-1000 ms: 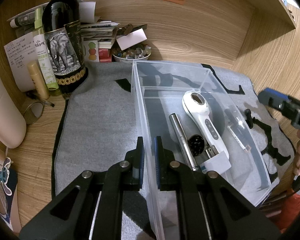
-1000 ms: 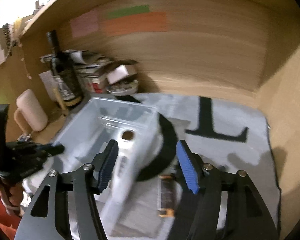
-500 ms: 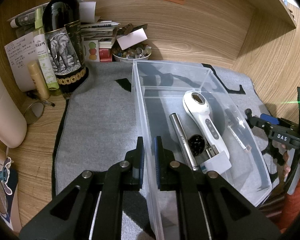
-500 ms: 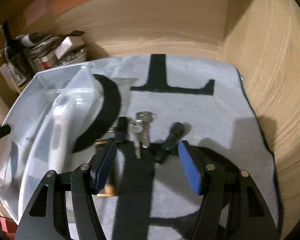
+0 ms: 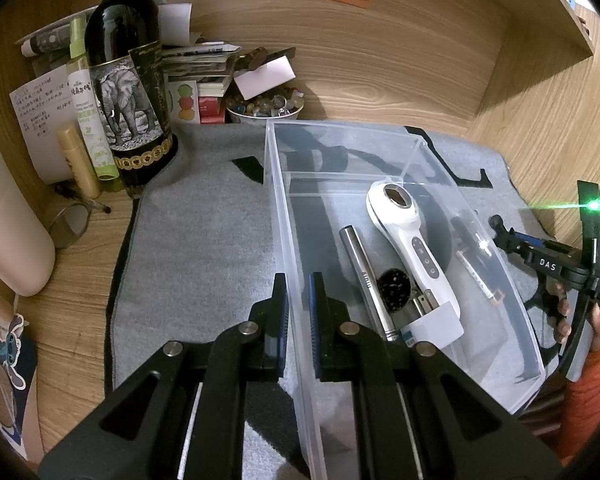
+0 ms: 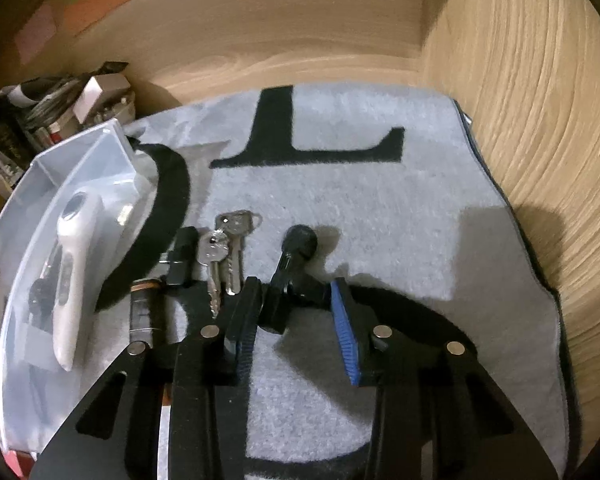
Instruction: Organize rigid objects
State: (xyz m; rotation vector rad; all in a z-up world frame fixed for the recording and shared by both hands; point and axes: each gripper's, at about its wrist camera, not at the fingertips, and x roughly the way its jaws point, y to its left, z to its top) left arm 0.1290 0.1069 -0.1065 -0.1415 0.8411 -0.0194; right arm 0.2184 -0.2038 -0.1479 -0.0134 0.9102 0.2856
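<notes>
The left gripper (image 5: 298,298) was clenched on the near left wall of the clear bin (image 5: 278,216), which held a white device (image 5: 410,240) and a metal tube (image 5: 364,276). The right gripper (image 6: 294,316) stood released around a black part (image 6: 290,272) on the mat (image 6: 380,216), keys (image 6: 226,248) just left of it

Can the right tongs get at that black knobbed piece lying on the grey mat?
Probably yes: the right tongs are open and already straddle the black knobbed piece, with nothing lying over it; the keys sit just outside.
</notes>
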